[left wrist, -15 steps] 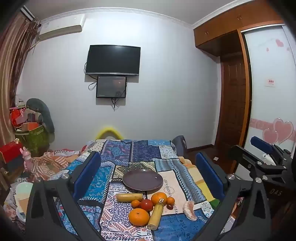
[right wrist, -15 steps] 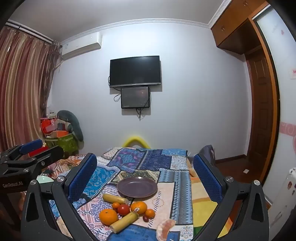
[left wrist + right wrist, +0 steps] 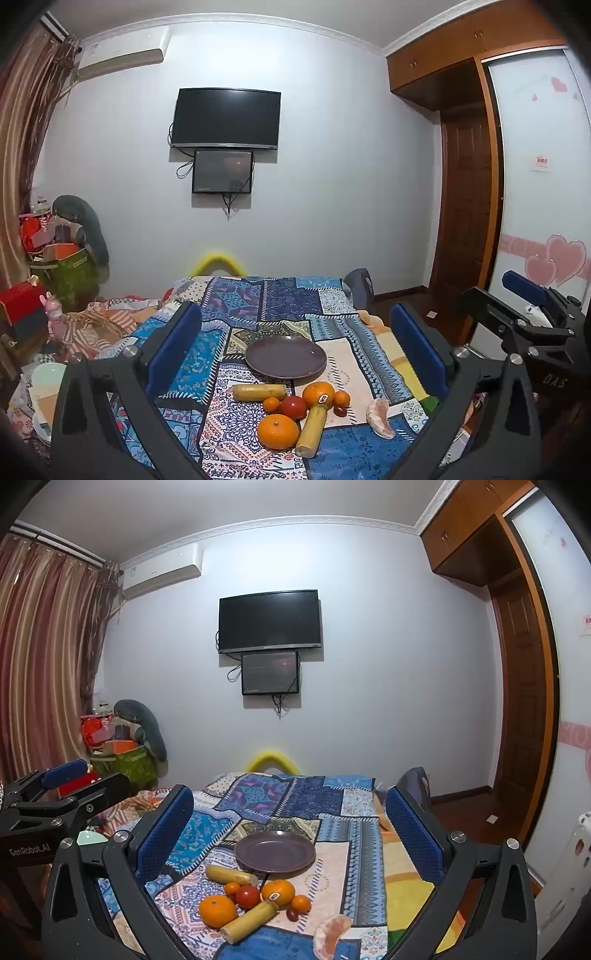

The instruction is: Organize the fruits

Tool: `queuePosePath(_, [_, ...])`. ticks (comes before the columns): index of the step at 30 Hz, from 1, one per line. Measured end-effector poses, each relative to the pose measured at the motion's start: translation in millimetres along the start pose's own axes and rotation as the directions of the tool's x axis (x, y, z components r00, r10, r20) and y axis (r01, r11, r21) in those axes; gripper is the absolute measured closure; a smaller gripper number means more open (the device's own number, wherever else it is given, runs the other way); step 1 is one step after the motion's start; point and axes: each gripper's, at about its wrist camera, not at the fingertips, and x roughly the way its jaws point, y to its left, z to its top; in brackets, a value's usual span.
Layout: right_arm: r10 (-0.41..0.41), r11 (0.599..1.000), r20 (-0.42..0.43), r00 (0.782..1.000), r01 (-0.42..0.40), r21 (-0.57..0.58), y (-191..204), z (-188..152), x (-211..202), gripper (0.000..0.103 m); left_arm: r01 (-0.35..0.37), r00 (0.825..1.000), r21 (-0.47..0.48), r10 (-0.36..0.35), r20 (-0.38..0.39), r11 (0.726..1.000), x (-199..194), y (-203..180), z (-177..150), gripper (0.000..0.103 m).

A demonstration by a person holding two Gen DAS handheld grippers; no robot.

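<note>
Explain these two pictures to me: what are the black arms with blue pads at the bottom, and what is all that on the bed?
Those are two hand-held grippers, each carried by a person, each with a wide-angle camera looking forward between its two fingers. One picture comes from the left gripper, the other from the right gripper; each also glimpses its partner at the edge. Both stand wide open and hold nothing.

On the patchwork bedspread lies an empty purple plate. In front of it sits loose fruit: two large oranges, two smaller ones, a red tomato, two yellowish banana-like pieces, a small dark fruit, and a peeled citrus segment off to the right. Nothing is on the plate yet.
</note>
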Motion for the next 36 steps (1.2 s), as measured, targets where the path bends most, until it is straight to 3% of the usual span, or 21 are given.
queuePosePath(36, [0.006, 1.000, 0.008, 1.000, -0.006, 0.009, 1.0, 1.0, -2.1, 0.000, -0.008, 1.000, 0.002, 0.008, 0.005, 1.000, -3.8, 2.1, 1.5, 0.000])
